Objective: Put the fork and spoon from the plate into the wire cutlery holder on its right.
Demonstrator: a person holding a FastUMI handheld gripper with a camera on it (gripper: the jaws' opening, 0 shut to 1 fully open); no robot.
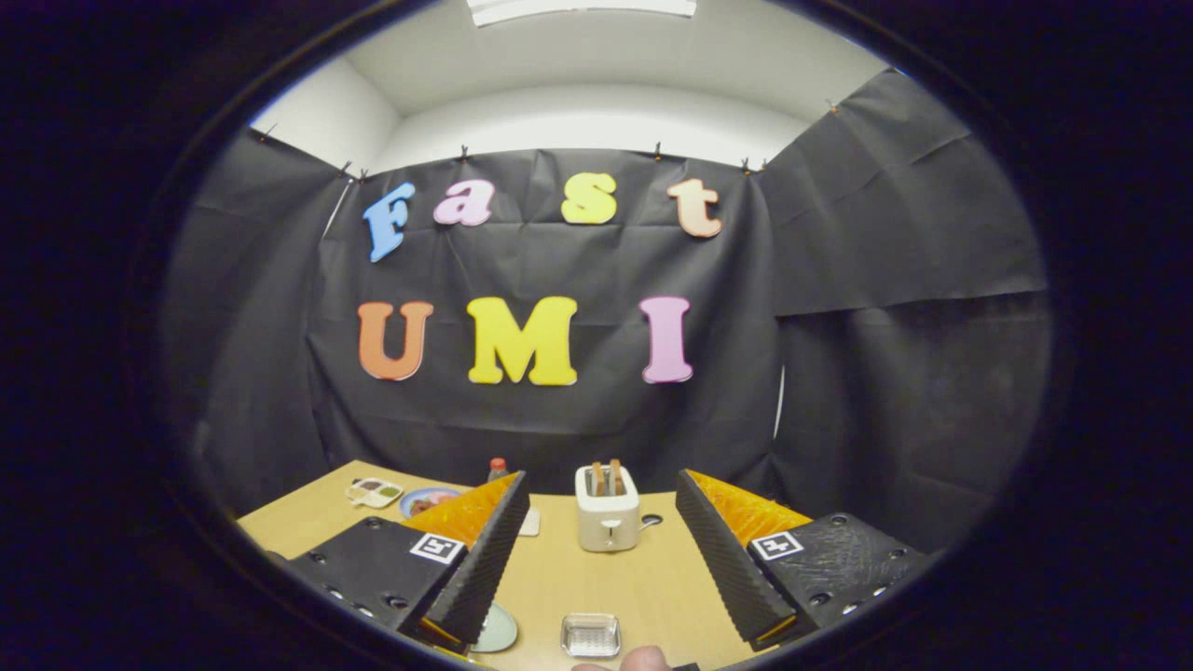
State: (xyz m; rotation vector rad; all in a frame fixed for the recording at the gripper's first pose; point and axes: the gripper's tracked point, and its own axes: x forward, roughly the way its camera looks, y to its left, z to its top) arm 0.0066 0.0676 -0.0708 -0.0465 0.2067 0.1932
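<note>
- the gripper [603, 550] is held level above the table, facing the far wall.
- its two fingers [485, 550] are spread wide apart, with nothing between them.
- a fingertip [643, 659] shows at the near edge.

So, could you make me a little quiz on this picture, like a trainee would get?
1. True or false: the claw is shut on a fork.
2. What stands on the table just beyond the claw's fingers, with two slices in its slots? A) a kettle B) a white toaster C) a bowl
3. Fill in: the small square wire holder lies ___ the two fingers.

Key
1. False: the claw is wide open and holds nothing.
2. B
3. between
</note>
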